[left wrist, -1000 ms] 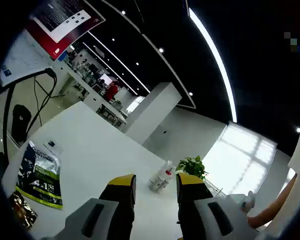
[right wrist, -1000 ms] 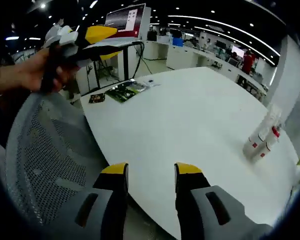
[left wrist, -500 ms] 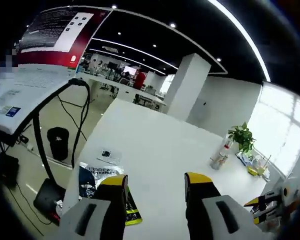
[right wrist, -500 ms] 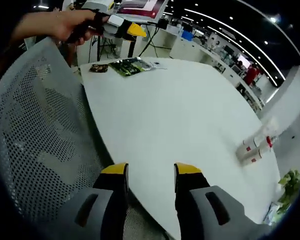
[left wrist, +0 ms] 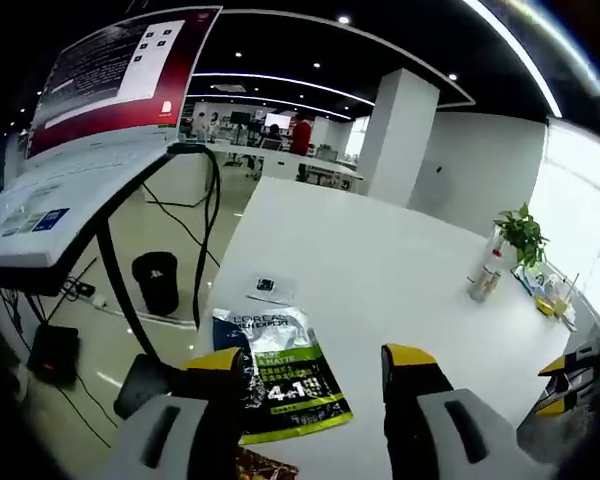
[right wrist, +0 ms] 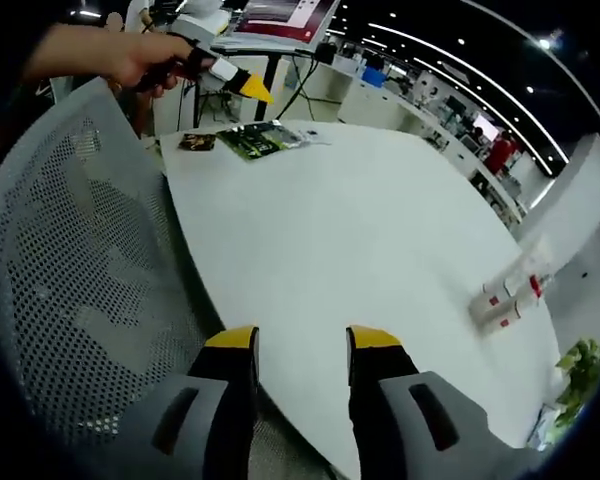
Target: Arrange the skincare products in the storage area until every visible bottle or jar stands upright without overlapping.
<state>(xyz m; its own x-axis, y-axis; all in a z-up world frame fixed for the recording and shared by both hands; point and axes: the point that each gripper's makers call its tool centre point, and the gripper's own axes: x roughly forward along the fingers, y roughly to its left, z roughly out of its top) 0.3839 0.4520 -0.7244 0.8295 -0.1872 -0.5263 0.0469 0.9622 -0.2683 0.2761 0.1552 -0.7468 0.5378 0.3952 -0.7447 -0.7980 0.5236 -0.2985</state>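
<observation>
A small cluster of white bottles with red caps stands close together at the far side of the white table, beside a potted plant. The same bottles appear far right in the right gripper view; whether they touch is too small to tell. My left gripper is open over the table's near end, above a green and black sachet. My right gripper is open at the table's edge, empty. A hand holds the left gripper at the top left of the right gripper view.
A small white packet and a brown packet lie by the sachet. A grey mesh chair back stands against the table's edge. A screen on a stand with cables rises at the left. Glassware sits near the plant.
The left gripper's camera has dipped toward the sachets, which now lie between its jaws. In the right gripper view the hand-held left gripper has tipped slightly down. The bottles have not moved.
</observation>
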